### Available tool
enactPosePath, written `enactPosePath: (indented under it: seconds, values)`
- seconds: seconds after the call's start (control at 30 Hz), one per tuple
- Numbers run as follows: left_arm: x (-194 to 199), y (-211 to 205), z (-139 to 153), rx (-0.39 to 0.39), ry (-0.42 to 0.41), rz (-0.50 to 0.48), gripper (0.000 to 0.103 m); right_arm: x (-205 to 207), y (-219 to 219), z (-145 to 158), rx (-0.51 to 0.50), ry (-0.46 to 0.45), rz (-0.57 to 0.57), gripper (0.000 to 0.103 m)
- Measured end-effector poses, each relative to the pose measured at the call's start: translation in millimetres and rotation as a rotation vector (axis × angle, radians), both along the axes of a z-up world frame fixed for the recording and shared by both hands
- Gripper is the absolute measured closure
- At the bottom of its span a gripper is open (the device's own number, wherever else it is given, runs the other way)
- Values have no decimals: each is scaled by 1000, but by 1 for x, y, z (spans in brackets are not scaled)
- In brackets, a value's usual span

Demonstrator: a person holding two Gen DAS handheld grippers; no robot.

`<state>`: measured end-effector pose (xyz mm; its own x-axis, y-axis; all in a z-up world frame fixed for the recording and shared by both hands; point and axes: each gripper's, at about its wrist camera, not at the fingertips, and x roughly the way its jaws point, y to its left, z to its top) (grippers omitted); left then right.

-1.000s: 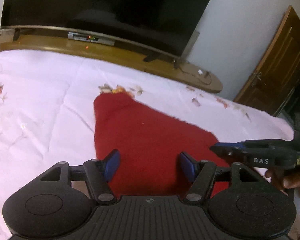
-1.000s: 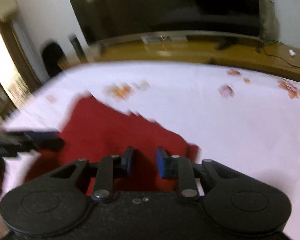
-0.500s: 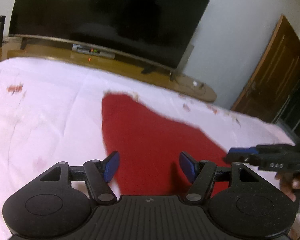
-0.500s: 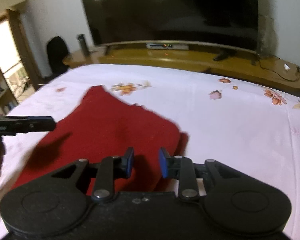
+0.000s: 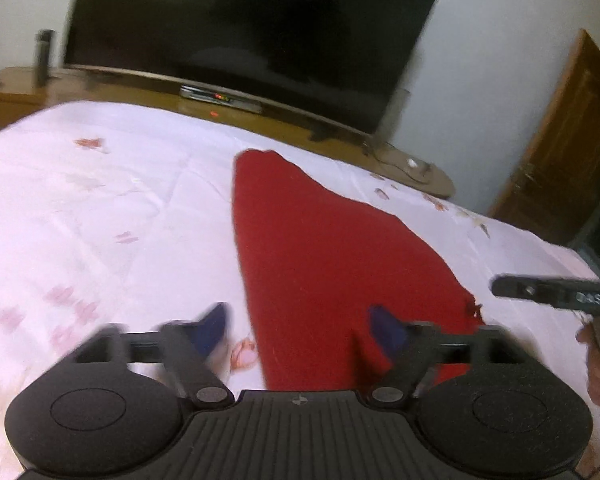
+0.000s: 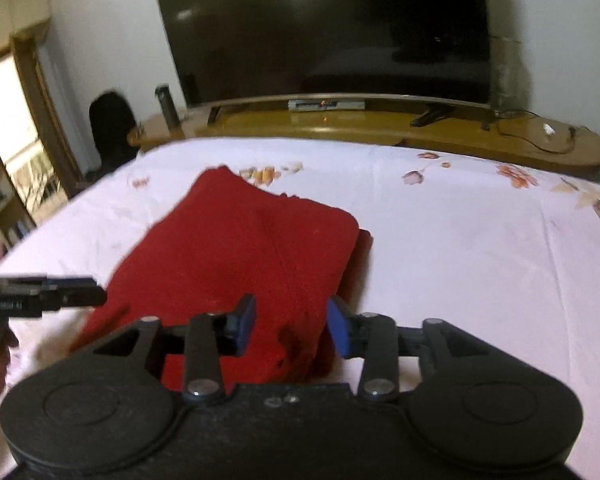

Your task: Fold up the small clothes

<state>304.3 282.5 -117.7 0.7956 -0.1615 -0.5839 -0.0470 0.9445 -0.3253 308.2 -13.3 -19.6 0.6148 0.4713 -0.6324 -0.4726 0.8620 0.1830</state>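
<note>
Right wrist — floral bedsheet [image 6: 460,240], television [image 6: 328,28] beyond

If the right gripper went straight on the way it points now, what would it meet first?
Most likely the red garment on the bed: it lies right ahead of the open right gripper, though depth is unclear.
</note>
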Motion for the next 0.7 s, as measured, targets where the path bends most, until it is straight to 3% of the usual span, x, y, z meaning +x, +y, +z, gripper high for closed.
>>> enactPosePath:
  seconds: [0.03, 0.1, 0.3, 0.4, 0.53, 0.7]
  values:
    - [-11, -3, 6, 2, -6, 37, 1, -7, -4, 3, 15, 8, -16, 41]
    - [-34, -17, 19, 2, -29, 44, 0, -24, -14, 8, 44, 17, -45, 23]
    - [-83, -52, 39, 78, -15, 47, 0, -80, -34, 21, 42, 14, -93, 6]
    - [-115, -69, 57, 131, -44, 24, 0, -110, -41, 30, 24, 2, -106, 5]
    - [-161, -95, 85, 135, -87, 29, 0, -162, -50, 53, 15, -58, -115, 2]
    - [-222, -122, 113, 192, -138, 36, 0, -224, -56, 77, -48, -136, -125, 2]
